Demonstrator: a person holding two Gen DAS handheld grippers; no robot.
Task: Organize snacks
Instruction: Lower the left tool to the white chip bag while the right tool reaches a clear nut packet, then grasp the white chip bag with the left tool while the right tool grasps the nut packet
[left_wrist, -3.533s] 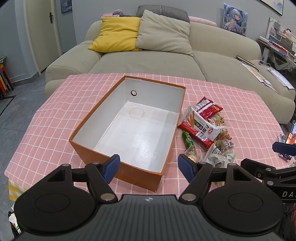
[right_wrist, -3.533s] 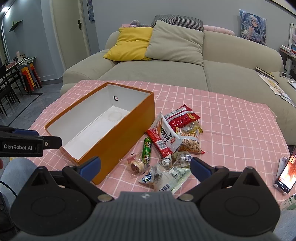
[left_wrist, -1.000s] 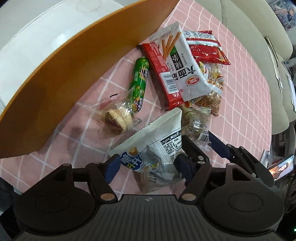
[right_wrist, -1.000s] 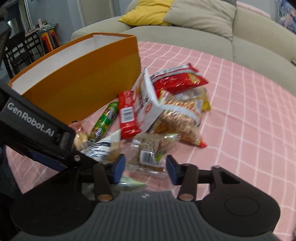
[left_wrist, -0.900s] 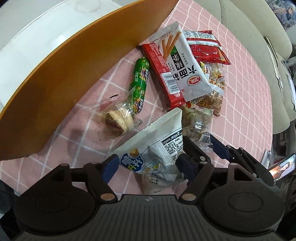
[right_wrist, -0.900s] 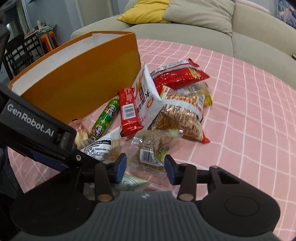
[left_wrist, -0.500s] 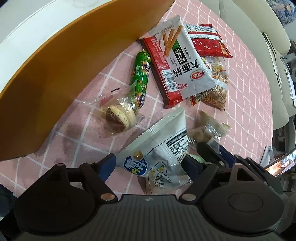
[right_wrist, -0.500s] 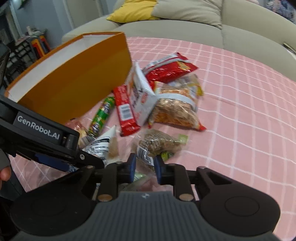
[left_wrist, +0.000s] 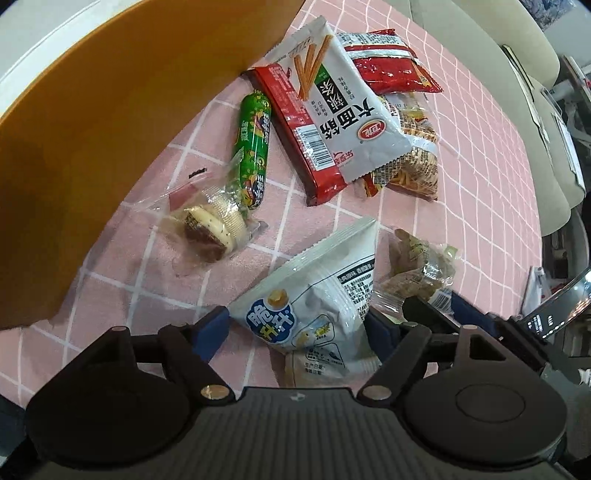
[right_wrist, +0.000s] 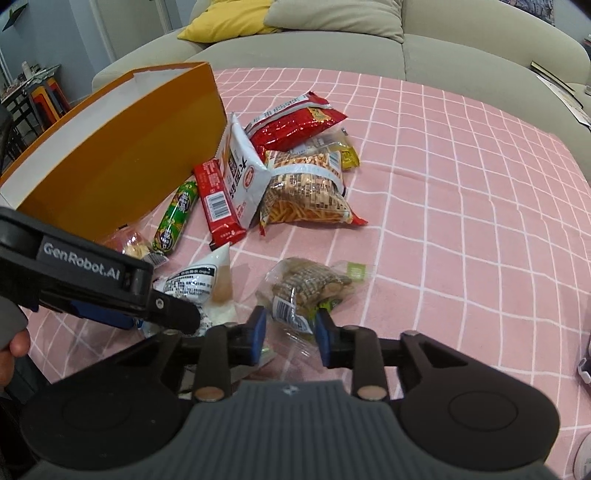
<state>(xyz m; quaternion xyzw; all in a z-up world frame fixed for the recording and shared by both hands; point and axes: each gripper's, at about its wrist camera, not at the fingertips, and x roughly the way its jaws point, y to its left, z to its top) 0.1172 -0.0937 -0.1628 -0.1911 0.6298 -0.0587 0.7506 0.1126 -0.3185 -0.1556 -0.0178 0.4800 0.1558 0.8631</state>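
Observation:
An orange box (left_wrist: 92, 110) (right_wrist: 122, 147) stands at the left, snacks loose beside it on the pink checked cloth. My left gripper (left_wrist: 297, 328) is open, its fingers on either side of a white and blue snack bag (left_wrist: 310, 302) (right_wrist: 199, 280). My right gripper (right_wrist: 290, 330) has closed on the clear wrapper of a brown nut snack pack (right_wrist: 306, 286) (left_wrist: 417, 269). Farther off lie a green sausage (left_wrist: 253, 147) (right_wrist: 175, 218), a wrapped small cake (left_wrist: 210, 229), a red and white stick-snack bag (left_wrist: 332, 110) (right_wrist: 240, 177), a fried-noodle bag (right_wrist: 306, 192) and a red bag (right_wrist: 295, 122) (left_wrist: 391, 66).
A beige sofa (right_wrist: 369, 48) with yellow and grey cushions stands behind the table. A phone (left_wrist: 554, 314) lies at the table's right edge. Pink cloth (right_wrist: 461, 184) stretches bare to the right of the snacks.
My right gripper has narrowed from open to closed on the nut pack's wrapper and pulled it away from the pile. My left gripper has stayed open around the white and blue bag.

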